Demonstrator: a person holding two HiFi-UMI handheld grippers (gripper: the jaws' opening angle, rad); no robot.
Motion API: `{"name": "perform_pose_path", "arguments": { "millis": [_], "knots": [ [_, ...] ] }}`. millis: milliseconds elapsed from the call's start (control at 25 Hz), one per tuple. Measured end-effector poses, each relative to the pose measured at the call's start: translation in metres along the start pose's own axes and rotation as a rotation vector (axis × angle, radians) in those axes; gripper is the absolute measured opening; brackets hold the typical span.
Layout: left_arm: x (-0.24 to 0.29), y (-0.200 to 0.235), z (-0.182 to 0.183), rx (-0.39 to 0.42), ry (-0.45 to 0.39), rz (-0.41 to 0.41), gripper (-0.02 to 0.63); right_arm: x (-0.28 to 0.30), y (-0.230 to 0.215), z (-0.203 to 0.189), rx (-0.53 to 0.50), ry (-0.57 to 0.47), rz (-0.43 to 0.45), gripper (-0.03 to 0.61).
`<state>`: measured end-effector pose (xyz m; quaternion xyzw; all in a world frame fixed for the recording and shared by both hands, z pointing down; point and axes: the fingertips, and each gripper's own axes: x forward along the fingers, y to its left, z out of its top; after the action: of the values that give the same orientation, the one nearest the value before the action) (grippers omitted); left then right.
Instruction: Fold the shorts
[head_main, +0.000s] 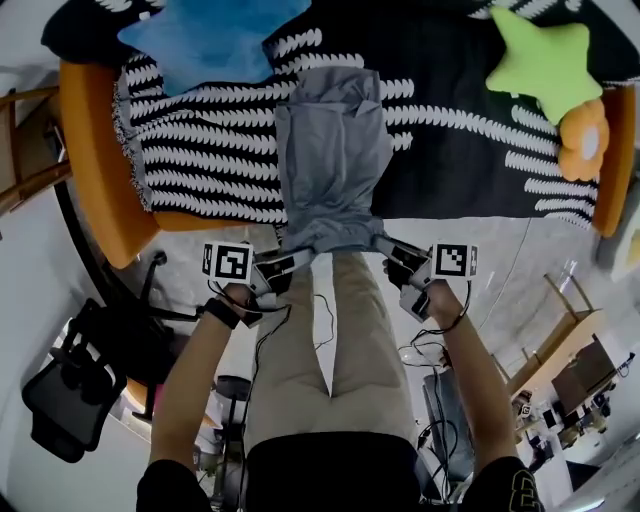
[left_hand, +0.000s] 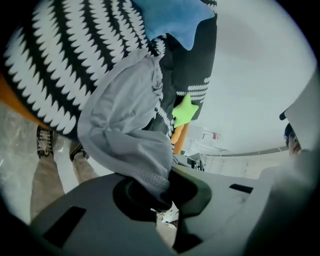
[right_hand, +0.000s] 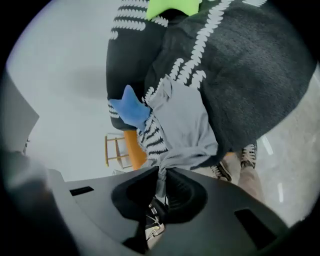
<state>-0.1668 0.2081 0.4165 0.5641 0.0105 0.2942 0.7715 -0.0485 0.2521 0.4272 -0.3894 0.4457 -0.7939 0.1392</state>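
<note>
Grey shorts (head_main: 332, 160) lie on the black-and-white blanket (head_main: 200, 150), long axis pointing away from the person. The left gripper (head_main: 295, 260) and right gripper (head_main: 392, 250) each pinch a near corner, held past the blanket's edge.

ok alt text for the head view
The left gripper and right gripper each clamp a near corner of grey fabric shorts spread over a black-and-white blanket. A blue star-shaped cushion and a lime-green star-shaped cushion lie beyond.
</note>
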Motion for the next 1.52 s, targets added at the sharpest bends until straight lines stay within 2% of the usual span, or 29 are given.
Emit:
{"name": "perform_pose_path", "arguments": {
  "millis": [120,240,400,440,480,520,560,600,680,720,800,880,960,1040,1120,1160,1280,1320,1440,1520],
  "knots": [
    [0.001,-0.019,0.071,0.042,-0.038,-0.005,0.054,0.014,0.012,0.064,-0.010,-0.048,0.000,0.041],
    [0.009,-0.031,0.145,0.011,-0.079,0.019,0.057,0.033,0.018,0.131,0.031,-0.097,0.000,0.041],
    [0.012,-0.037,0.233,0.029,-0.103,0.055,0.057,0.074,0.033,0.215,-0.011,-0.145,-0.019,0.041],
    [0.015,-0.037,0.255,0.041,-0.114,0.070,0.067,0.081,0.034,0.236,-0.020,-0.160,-0.026,0.043],
    [0.020,-0.039,0.276,0.053,-0.134,0.077,0.121,0.085,0.035,0.259,-0.030,-0.182,-0.026,0.050],
    [0.025,-0.047,0.297,0.067,-0.162,0.066,0.250,0.086,0.041,0.281,-0.040,-0.211,-0.010,0.119],
    [0.028,-0.062,0.316,0.093,-0.201,0.036,0.294,0.085,0.051,0.302,-0.055,-0.243,0.021,0.249],
    [0.027,-0.082,0.333,0.132,-0.247,-0.003,0.298,0.082,0.066,0.319,-0.079,-0.274,0.062,0.303],
    [0.017,-0.121,0.356,0.233,-0.340,-0.069,0.304,0.076,0.101,0.336,-0.153,-0.310,0.145,0.307],
    [0.012,-0.135,0.360,0.284,-0.369,-0.088,0.302,0.074,0.116,0.338,-0.190,-0.313,0.178,0.307],
    [0.012,-0.144,0.355,0.355,-0.364,-0.080,0.302,0.072,0.130,0.336,-0.241,-0.299,0.214,0.306],
    [0.018,-0.129,0.342,0.420,-0.308,0.003,0.302,0.071,0.124,0.333,-0.289,-0.285,0.192,0.282],
    [0.019,-0.095,0.321,0.488,-0.237,0.154,0.304,0.066,0.102,0.326,-0.365,-0.262,0.091,0.282],
    [0.014,-0.052,0.294,0.549,-0.164,0.303,0.304,0.058,0.066,0.305,-0.424,-0.216,-0.062,0.282],
    [0.004,-0.009,0.268,0.574,-0.126,0.420,0.310,0.055,0.031,0.273,-0.465,-0.146,-0.157,0.270],
    [0.001,0.009,0.259,0.570,-0.123,0.454,0.311,0.055,0.014,0.257,-0.498,-0.111,-0.205,0.264],
    [0.001,0.041,0.250,0.535,-0.153,0.458,0.313,0.063,-0.027,0.232,-0.595,-0.057,-0.323,0.250],
    [0.005,0.044,0.254,0.530,-0.164,0.443,0.313,0.069,-0.032,0.232,-0.611,-0.059,-0.334,0.250],
    [0.026,0.039,0.269,0.546,-0.150,0.416,0.319,0.093,-0.022,0.240,-0.609,-0.077,-0.288,0.245],
    [0.040,0.037,0.275,0.591,-0.119,0.450,0.318,0.106,-0.020,0.246,-0.623,-0.066,-0.314,0.242]
  ]
}}
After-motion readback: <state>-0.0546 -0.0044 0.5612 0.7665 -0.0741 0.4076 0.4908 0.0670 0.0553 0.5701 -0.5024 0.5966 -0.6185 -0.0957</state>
